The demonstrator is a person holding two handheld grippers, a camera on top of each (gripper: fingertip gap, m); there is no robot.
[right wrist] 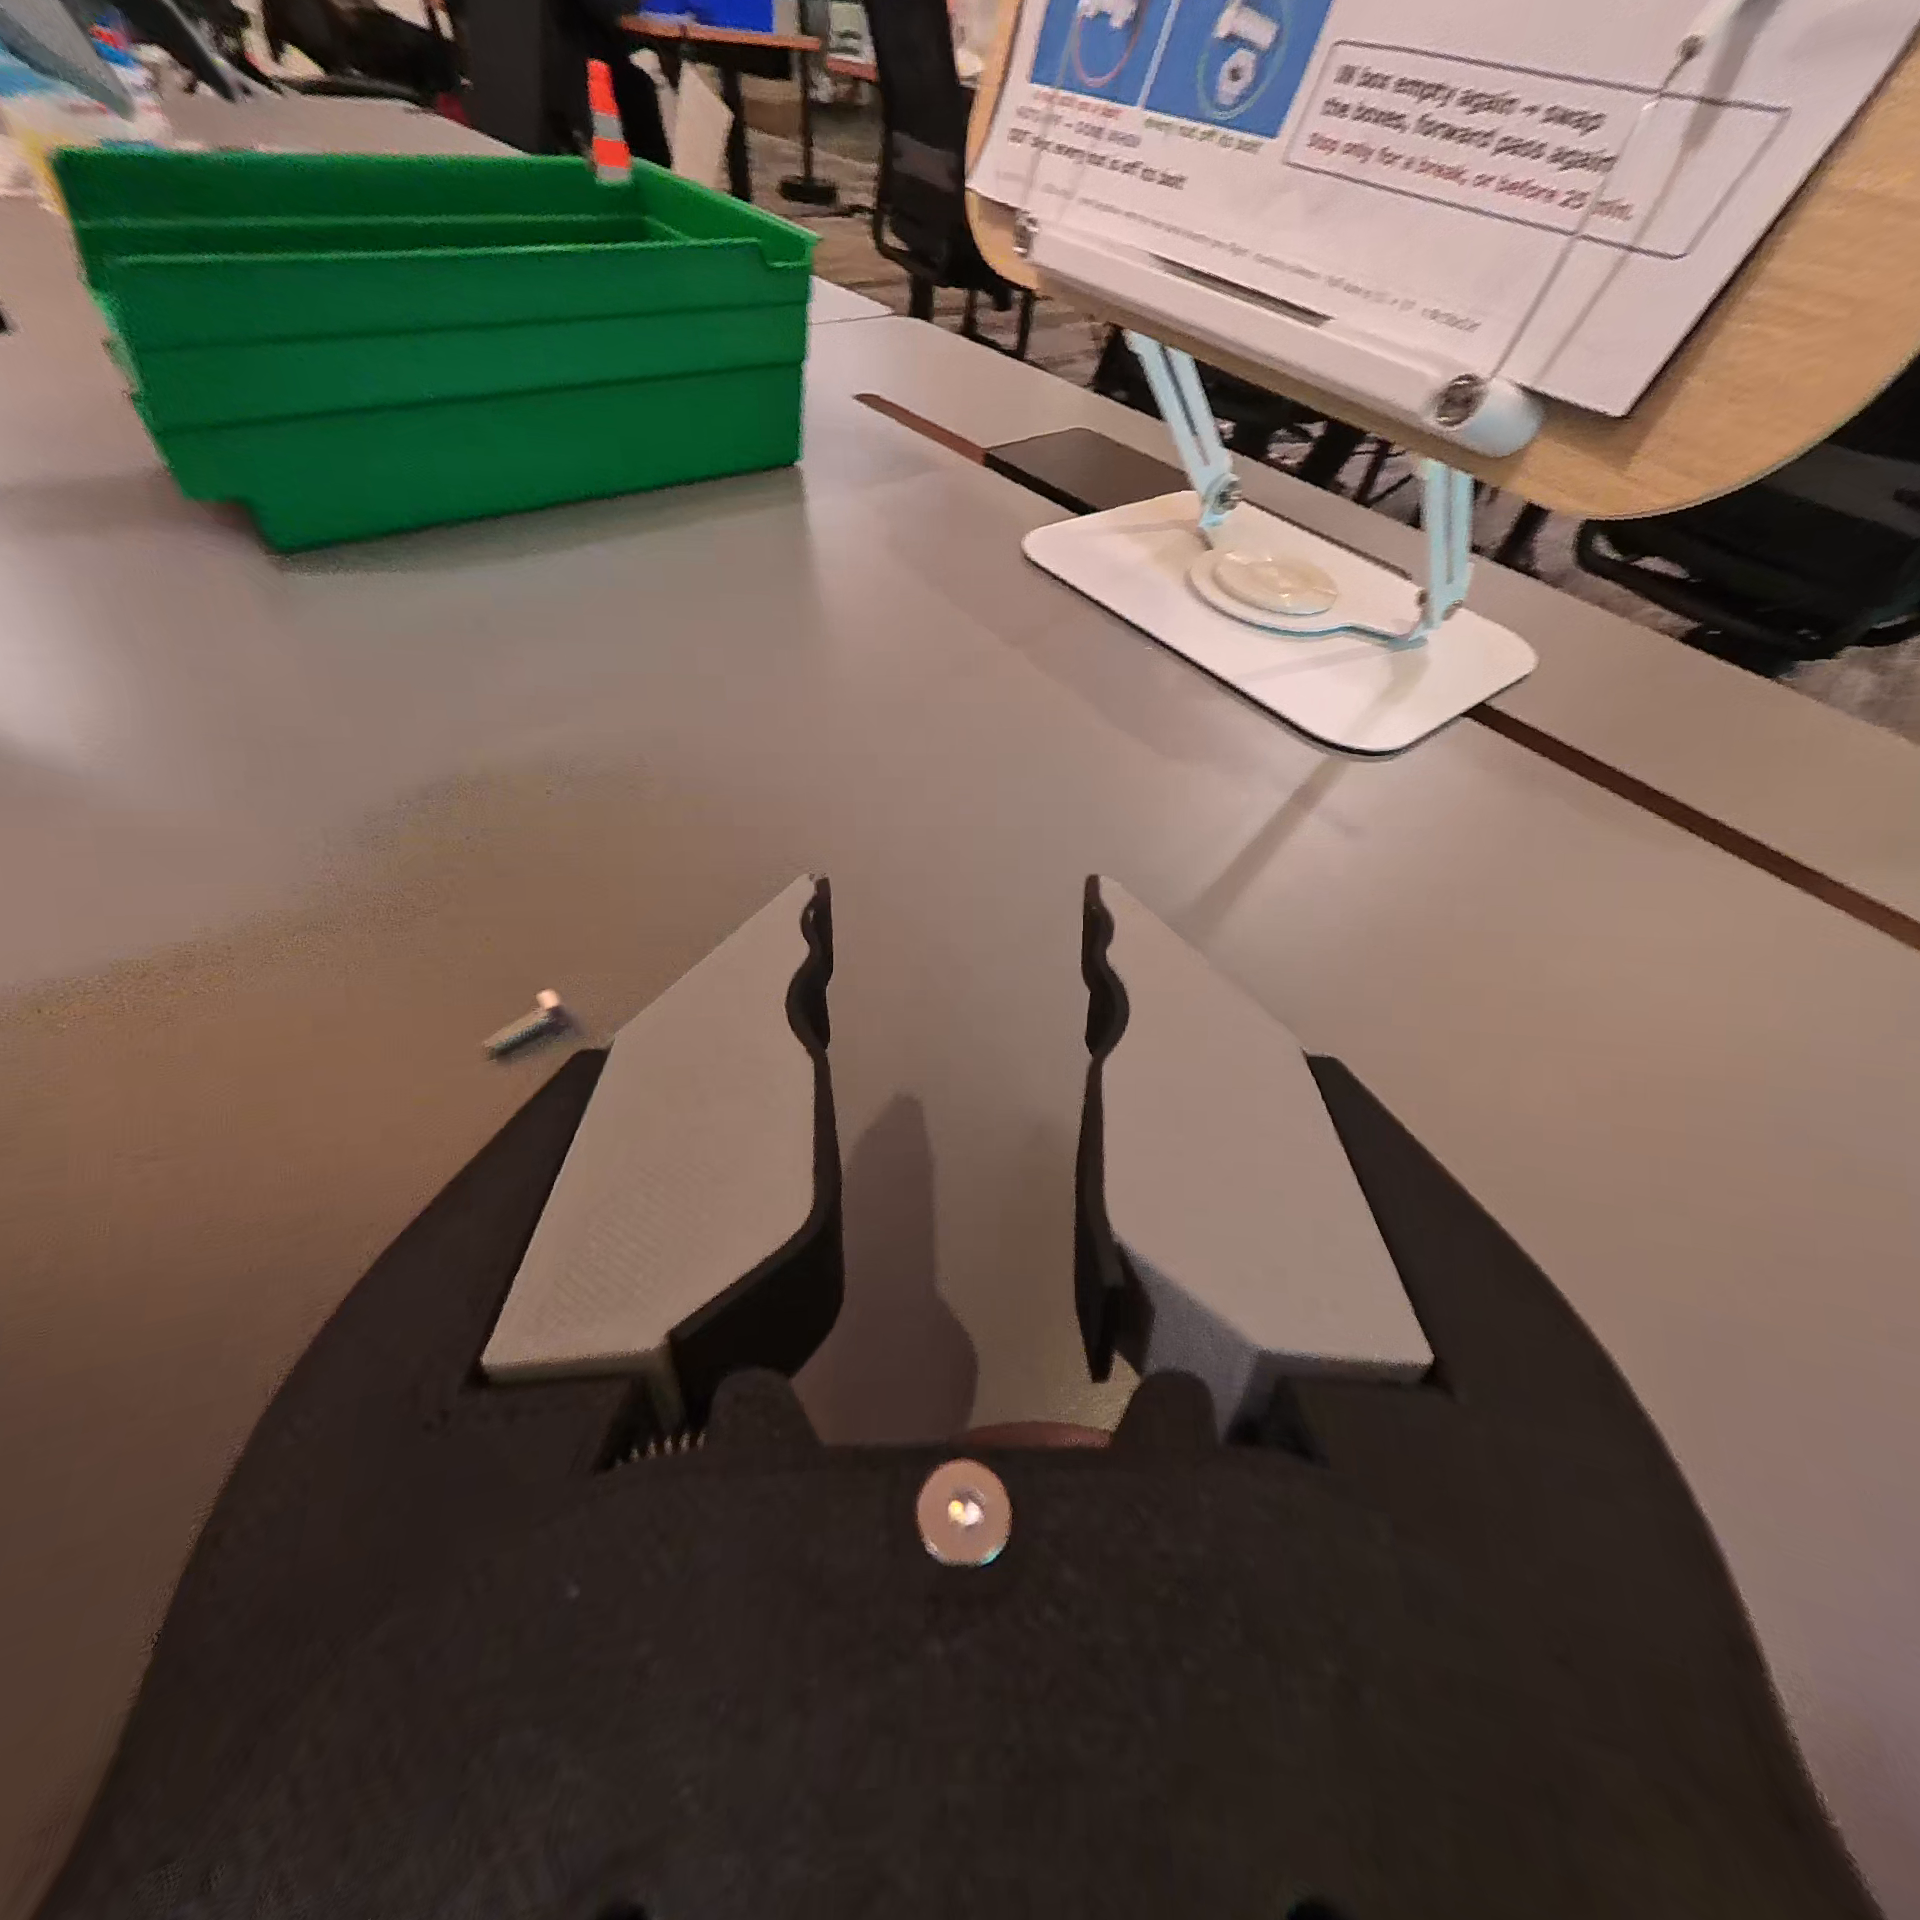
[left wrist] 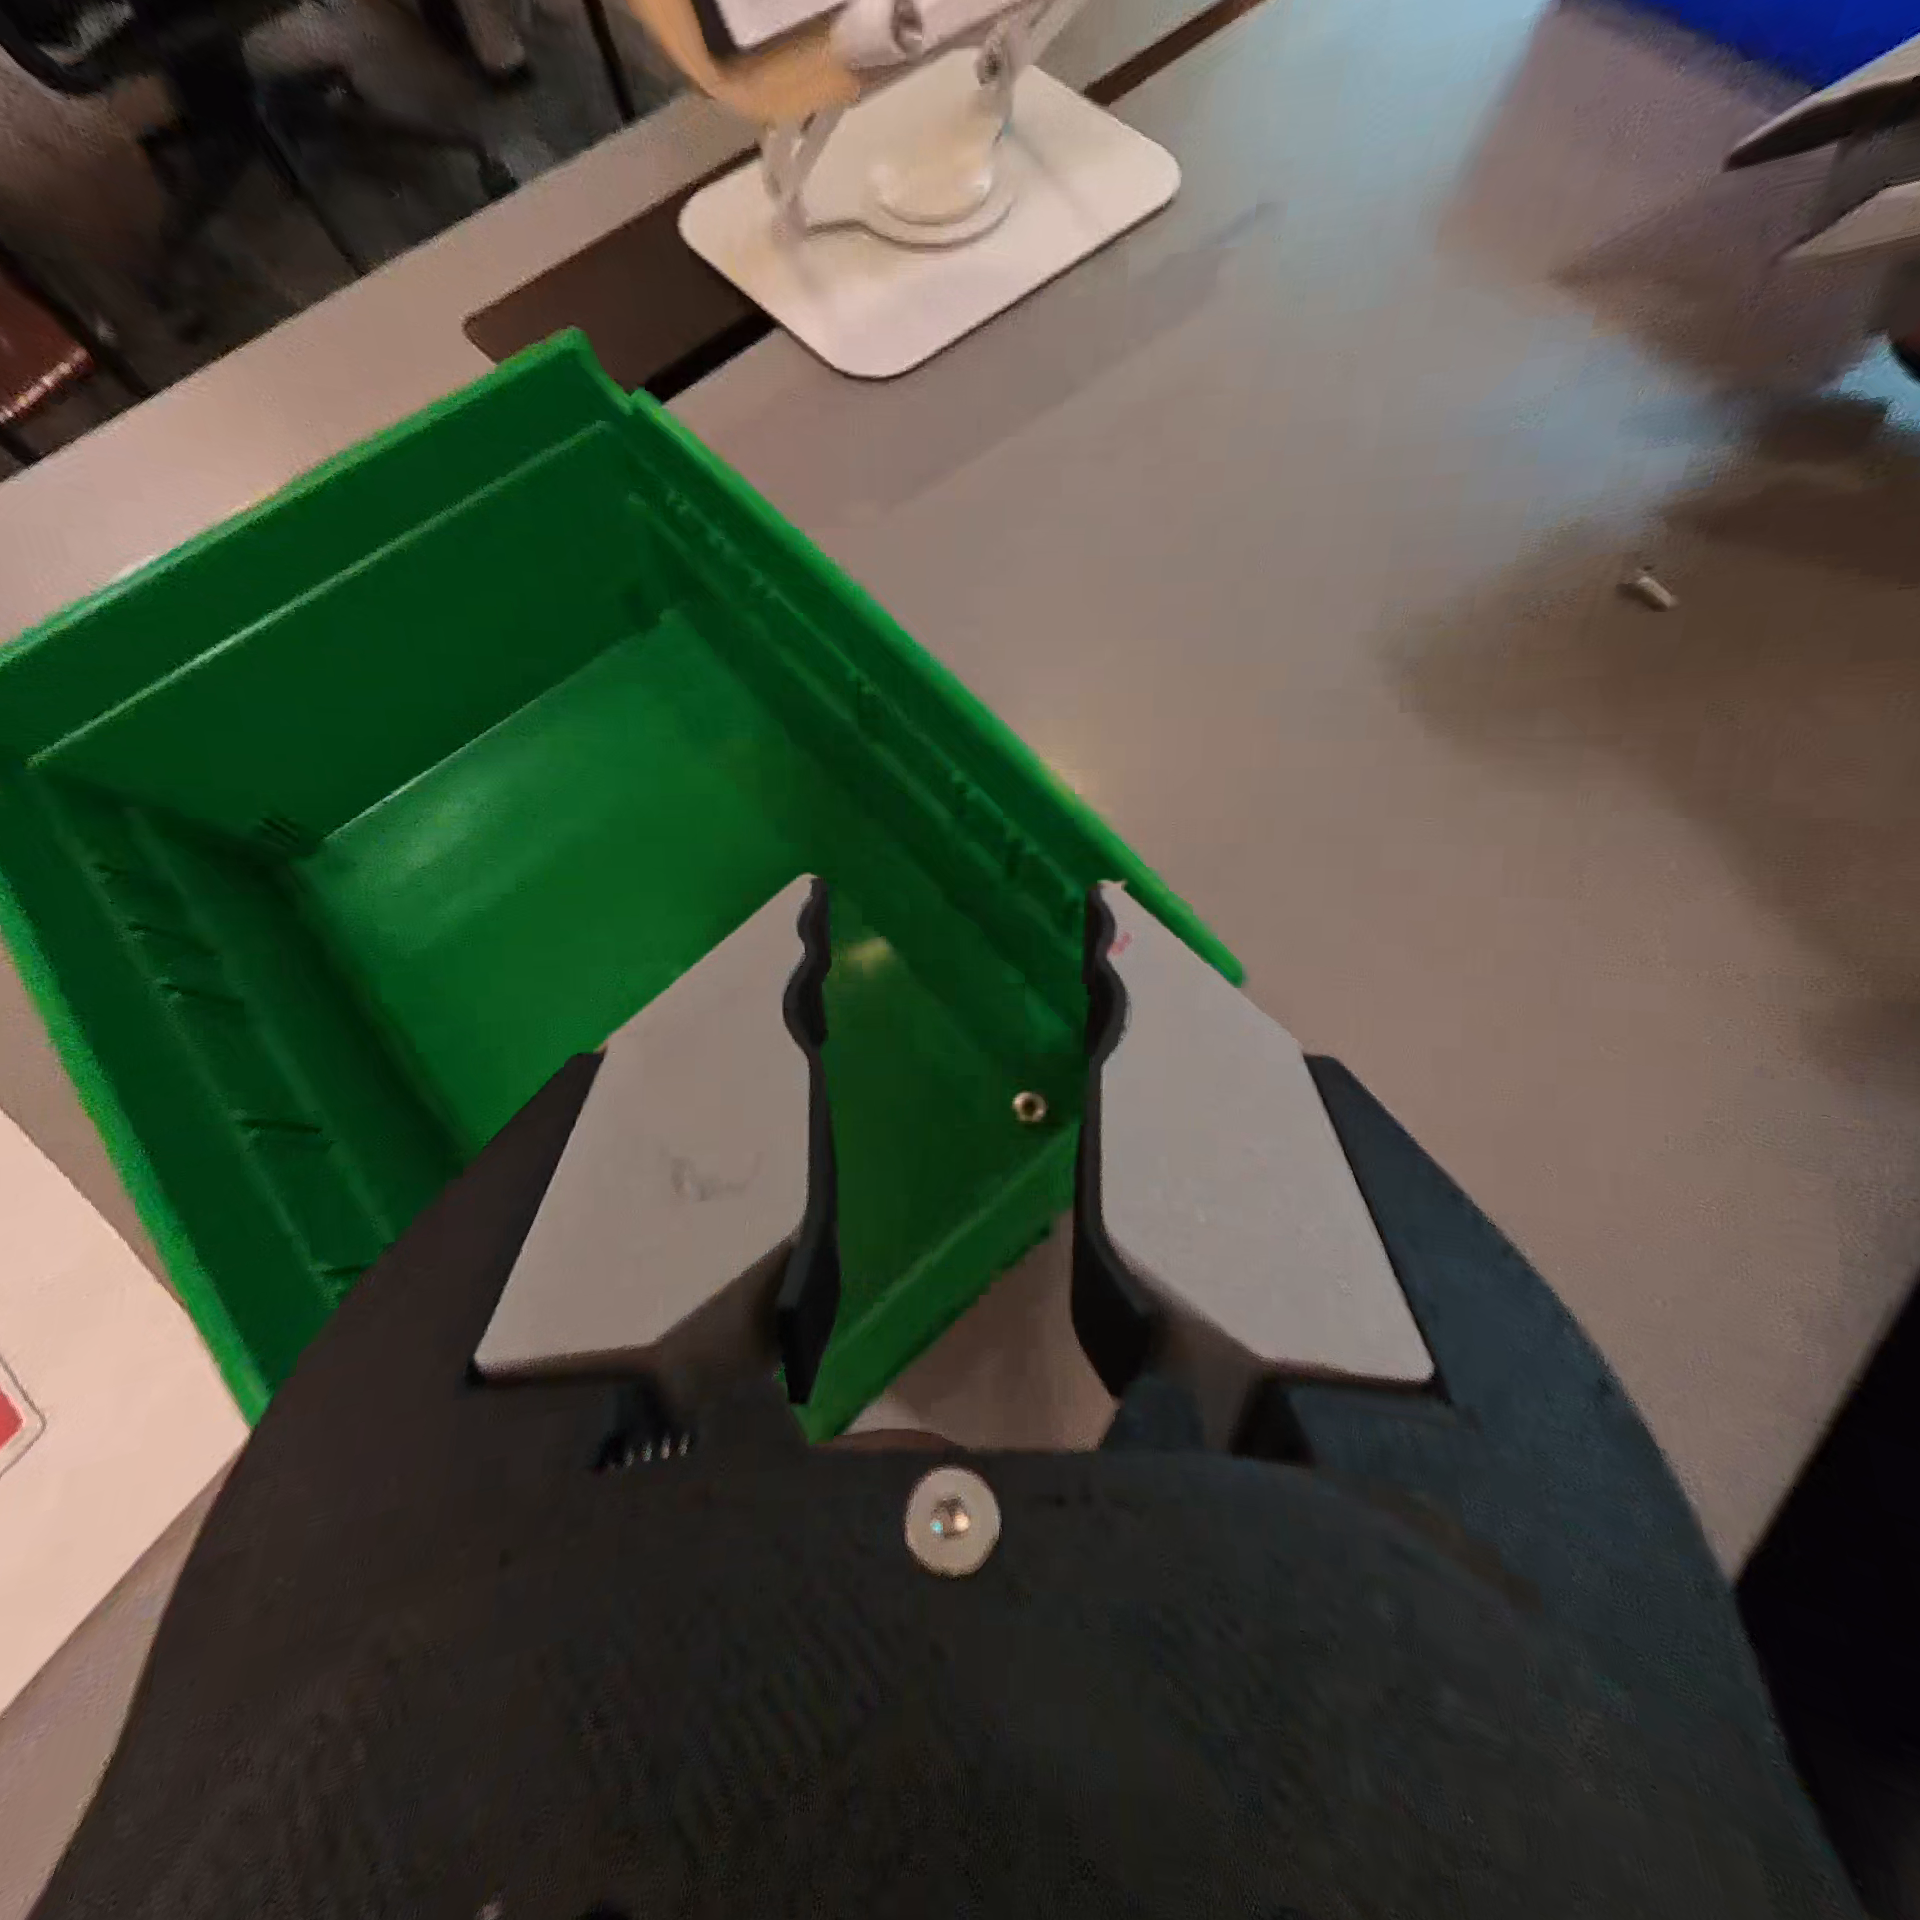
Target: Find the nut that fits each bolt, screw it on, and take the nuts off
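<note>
While both tools gape bare, nut (left wrist: 1029,1105) beneath left tool (left wrist: 951,894), bolt (right wrist: 527,1025) beside right tool (right wrist: 956,894)

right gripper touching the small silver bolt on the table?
Apart. The right wrist view shows the small silver bolt lying on the grey table, left of the open right gripper, with bare tabletop between.

Green bin (left wrist: 312,779) cut off at left edge, near corner hidden behind left claw (left wrist: 951,904). Right claw (left wrist: 1829,156) smeared, cropped top right. Tiny blurred bolt (left wrist: 1647,592) on surface (left wrist: 1351,727).
</note>
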